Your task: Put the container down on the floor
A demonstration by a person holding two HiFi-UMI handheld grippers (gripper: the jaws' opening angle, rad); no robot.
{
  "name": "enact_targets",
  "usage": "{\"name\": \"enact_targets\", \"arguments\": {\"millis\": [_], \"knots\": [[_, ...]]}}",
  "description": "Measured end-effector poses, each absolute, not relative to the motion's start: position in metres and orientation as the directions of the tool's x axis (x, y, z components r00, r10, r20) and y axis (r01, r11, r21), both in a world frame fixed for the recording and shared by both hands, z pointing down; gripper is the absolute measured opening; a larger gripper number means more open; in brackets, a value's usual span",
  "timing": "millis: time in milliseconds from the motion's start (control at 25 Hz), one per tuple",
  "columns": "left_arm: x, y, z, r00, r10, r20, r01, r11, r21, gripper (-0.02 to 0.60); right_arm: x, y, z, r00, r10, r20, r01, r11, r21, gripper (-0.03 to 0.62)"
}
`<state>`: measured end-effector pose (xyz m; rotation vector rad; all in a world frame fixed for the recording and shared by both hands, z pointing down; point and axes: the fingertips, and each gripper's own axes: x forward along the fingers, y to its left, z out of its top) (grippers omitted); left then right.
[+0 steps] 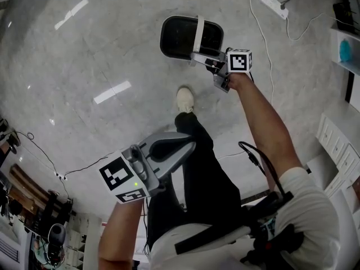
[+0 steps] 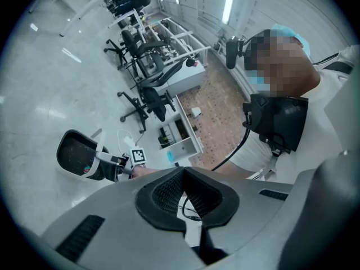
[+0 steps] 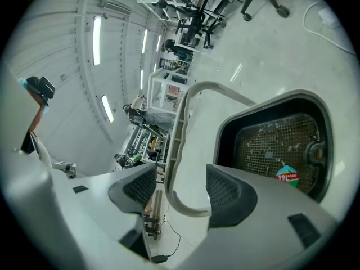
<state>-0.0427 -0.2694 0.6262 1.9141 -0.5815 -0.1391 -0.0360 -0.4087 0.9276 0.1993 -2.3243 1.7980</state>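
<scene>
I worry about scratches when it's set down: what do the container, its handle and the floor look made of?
Container: likely moulded plastic, pale grey matte rim, black inside with a fine grid texture. Handle: seemingly the same pale plastic, a smooth moulded band. Floor: hard, polished, mottled grey, mirroring ceiling lights; stone or sealed concrete, I cannot tell which.

The floor (image 1: 84, 49) is smooth, polished grey stone or concrete, glossy enough to mirror the ceiling lights. The container (image 1: 179, 38) looks like hard plastic, with a pale matt rim and handle (image 3: 179, 134) and a dark inside with a fine mesh grid at the bottom. The right gripper (image 3: 180, 187) has a matt grey plastic shell, and its pads (image 3: 224, 189) are dark, finely ribbed and rubbery-looking.
</scene>
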Motion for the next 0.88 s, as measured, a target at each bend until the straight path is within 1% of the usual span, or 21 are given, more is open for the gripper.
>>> {"name": "enact_targets", "arguments": {"millis": [120, 280, 480, 520, 600, 640, 680, 760, 880], "knots": [[-0.039, -0.267, 0.615, 0.881, -0.442, 0.168, -0.327, -0.313, 0.892, 0.009, -0.015, -0.400, 0.923, -0.957, 0.003, 0.291, -0.283, 0.227, -0.932, 0.232], [-0.034, -0.261, 0.590, 0.889, -0.426, 0.170, -0.328, -0.332, 0.884, 0.009, 0.027, -0.385, 0.907, -0.921, -0.053, 0.386, -0.390, 0.148, -0.909, 0.232], [-0.028, -0.239, 0.544, 0.901, -0.406, 0.153, -0.321, -0.384, 0.866, 0.010, 0.068, -0.347, 0.857, -0.899, -0.114, 0.423, -0.437, 0.145, -0.888, 0.229], [-0.027, -0.233, 0.534, 0.905, -0.400, 0.148, -0.317, -0.399, 0.861, 0.009, 0.074, -0.338, 0.844, -0.894, -0.127, 0.430, -0.445, 0.149, -0.883, 0.210], [-0.025, -0.216, 0.514, 0.915, -0.379, 0.136, -0.304, -0.429, 0.851, 0.010, 0.083, -0.317, 0.815, -0.886, -0.164, 0.433, -0.457, 0.160, -0.875, 0.118], [-0.025, -0.206, 0.505, 0.921, -0.367, 0.130, -0.297, -0.445, 0.845, 0.009, 0.085, -0.306, 0.799, -0.883, -0.184, 0.431, -0.460, 0.167, -0.872, 0.081], [-0.024, -0.196, 0.495, 0.926, -0.356, 0.124, -0.290, -0.463, 0.838, 0.009, 0.087, -0.296, 0.782, -0.881, -0.205, 0.427, -0.462, 0.175, -0.869, 0.060], [-0.026, -0.174, 0.475, 0.933, -0.342, 0.113, -0.281, -0.494, 0.823, 0.010, 0.085, -0.275, 0.746, -0.878, -0.241, 0.413, -0.460, 0.192, -0.867, 0.031], [-0.031, -0.135, 0.442, 0.933, -0.346, 0.098, -0.278, -0.519, 0.808, 0.009, 0.073, -0.230, 0.690, -0.882, -0.256, 0.397, -0.456, 0.243, -0.856, 0.018]]}}
